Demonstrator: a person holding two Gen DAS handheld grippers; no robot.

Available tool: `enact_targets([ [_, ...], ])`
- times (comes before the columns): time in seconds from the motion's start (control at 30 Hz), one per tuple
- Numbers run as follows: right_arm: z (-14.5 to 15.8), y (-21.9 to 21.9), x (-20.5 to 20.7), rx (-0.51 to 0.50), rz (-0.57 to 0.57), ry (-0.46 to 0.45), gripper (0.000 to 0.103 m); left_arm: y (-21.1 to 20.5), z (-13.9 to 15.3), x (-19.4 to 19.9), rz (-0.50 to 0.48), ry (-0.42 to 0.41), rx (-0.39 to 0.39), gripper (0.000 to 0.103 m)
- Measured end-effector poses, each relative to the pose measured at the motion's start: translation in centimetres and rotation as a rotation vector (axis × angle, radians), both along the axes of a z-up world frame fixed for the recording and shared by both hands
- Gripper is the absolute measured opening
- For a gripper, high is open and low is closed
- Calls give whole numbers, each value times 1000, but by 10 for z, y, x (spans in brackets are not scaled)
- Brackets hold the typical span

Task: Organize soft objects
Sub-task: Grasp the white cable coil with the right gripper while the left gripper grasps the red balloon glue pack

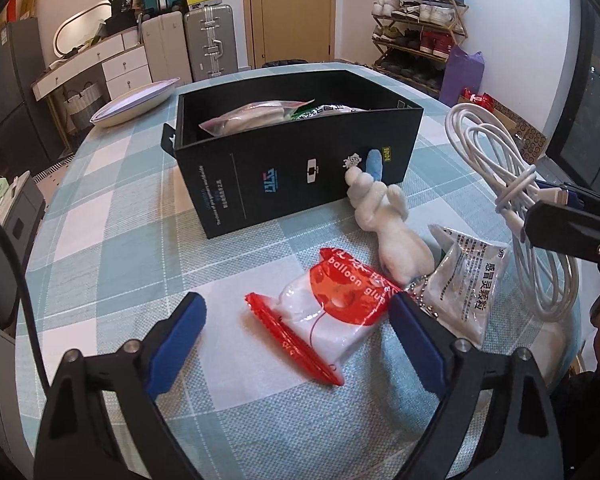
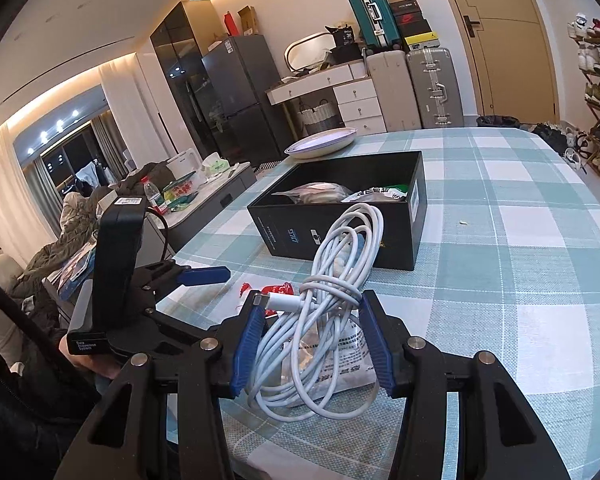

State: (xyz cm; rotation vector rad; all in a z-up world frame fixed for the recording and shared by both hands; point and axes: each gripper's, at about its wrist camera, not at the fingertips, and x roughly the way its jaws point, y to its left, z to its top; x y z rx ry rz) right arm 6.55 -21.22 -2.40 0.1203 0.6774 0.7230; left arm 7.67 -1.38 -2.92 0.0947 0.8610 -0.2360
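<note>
My left gripper (image 1: pixel 296 324) is open, its blue pads on either side of a red and white balloon glue packet (image 1: pixel 328 316) lying on the checked tablecloth. A white plush toy (image 1: pixel 388 220) lies just behind it, next to a white medicine sachet (image 1: pixel 468 284). My right gripper (image 2: pixel 310 320) is shut on a coiled white cable (image 2: pixel 332 280) and holds it above the table; it also shows in the left wrist view (image 1: pixel 512 184). An open black box (image 1: pixel 300 152) with several packets inside stands further back, also in the right wrist view (image 2: pixel 340 208).
A white shallow dish (image 1: pixel 134 102) sits at the table's far left edge. The left gripper's body (image 2: pixel 120 248) stands left of my right gripper. Suitcases, drawers and a shoe rack (image 1: pixel 416 32) line the wall beyond the table.
</note>
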Motion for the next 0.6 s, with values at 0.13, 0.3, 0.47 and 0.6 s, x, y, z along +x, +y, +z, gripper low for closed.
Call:
enact_targets([
  [0.13, -1, -1, -1, 0, 0, 1, 49, -1, -1, 0, -15, 8, 1, 88],
  [0.3, -1, -1, 0, 1, 2, 4, 49, -2, -3, -1, -24, 23, -14, 77],
  [0.47, -2, -2, 0, 0, 1, 5, 49, 2, -6, 1, -22, 40, -24, 65],
  [0.6, -3, -2, 0, -1, 0, 7, 49, 4, -5, 5, -11, 57, -35, 74],
])
